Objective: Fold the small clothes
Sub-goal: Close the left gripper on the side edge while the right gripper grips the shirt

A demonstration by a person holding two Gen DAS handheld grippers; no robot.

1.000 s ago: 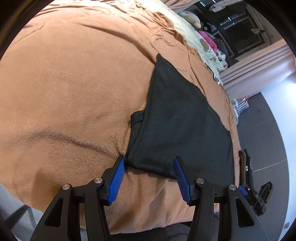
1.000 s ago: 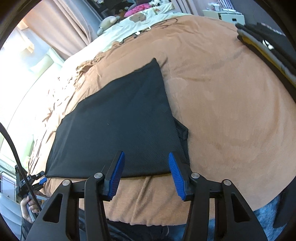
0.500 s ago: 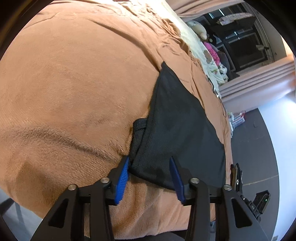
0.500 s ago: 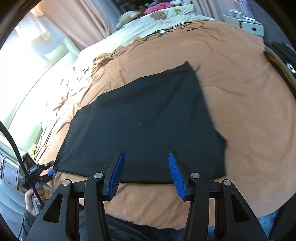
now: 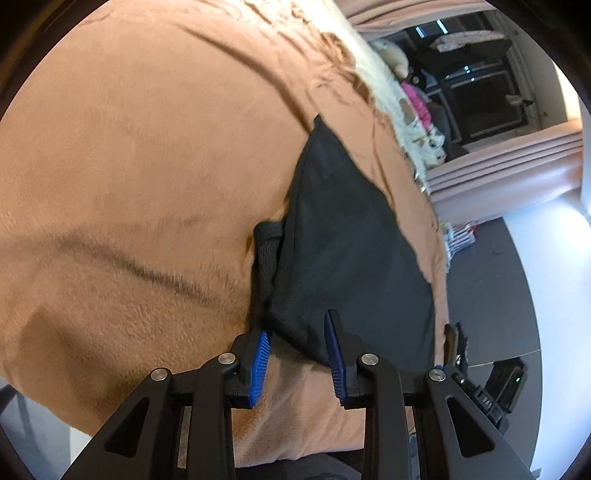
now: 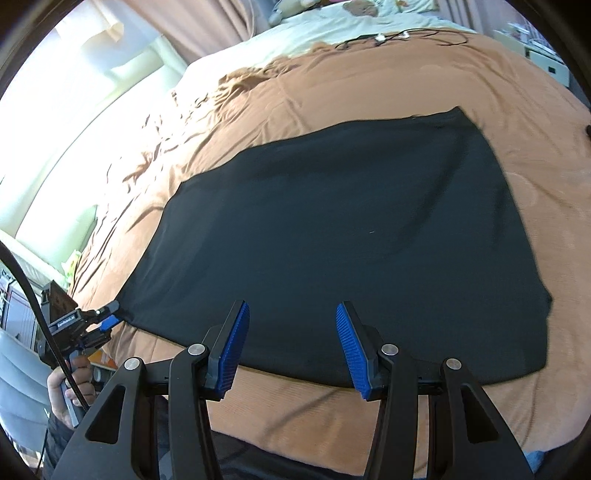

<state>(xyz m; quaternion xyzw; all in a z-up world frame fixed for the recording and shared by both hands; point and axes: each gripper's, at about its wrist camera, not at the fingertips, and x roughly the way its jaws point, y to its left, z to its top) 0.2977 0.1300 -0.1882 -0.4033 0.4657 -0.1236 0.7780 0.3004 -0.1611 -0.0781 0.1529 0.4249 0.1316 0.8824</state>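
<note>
A big bed [image 6: 369,424] holds everything. A soft brown blanket [image 5: 129,166] covers most of it, with wrinkles on the far side and one long crease near the front edge. A black cloth [image 6: 351,240] lies flat on the blanket, close to the near edge. In the left view a small flap of the cloth sticks out at one side. Past the blanket there is a pale sheet [image 6: 314,33]. A thin dark cord [image 6: 399,37] lies on the sheet.
</note>
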